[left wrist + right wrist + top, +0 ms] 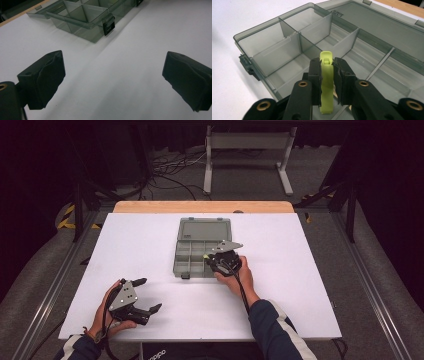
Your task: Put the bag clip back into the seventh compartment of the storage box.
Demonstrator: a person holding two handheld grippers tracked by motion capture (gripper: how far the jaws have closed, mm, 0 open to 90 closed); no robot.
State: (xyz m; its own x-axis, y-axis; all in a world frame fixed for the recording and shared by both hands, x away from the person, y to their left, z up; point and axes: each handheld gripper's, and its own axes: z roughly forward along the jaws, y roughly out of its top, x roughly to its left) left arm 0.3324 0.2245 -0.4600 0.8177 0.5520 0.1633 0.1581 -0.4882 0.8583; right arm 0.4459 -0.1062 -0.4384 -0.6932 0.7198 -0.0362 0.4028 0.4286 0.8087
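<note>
1. The right gripper [327, 75] pinches a small lime-green plastic clip [327, 82] between its two black jaws. The clip's long axis runs along the jaws, its rounded end pointing away from the hand towards the box's dividers.
2. The clip hangs over the near right part of the smoky-grey clear plastic organiser box [287, 50]; I cannot tell which compartment lies under it, nor whether it touches the floor of the box.
3. The box [192, 257] lies open in the middle of the flat white table top [310, 285], its lid [205, 228] folded back flat on the far side; a black latch [109, 24] sits on the near wall.
4. The left gripper [145, 295] rests low at the near left, jaws spread wide with nothing between them, well apart from the box.
5. A light wooden strip [200, 206] edges the table's far side; beyond it stand a white metal frame [248, 150] and loose cables [170, 167] on grey floor.
6. Bare white surface lies open all round the box, widest to left and right.
</note>
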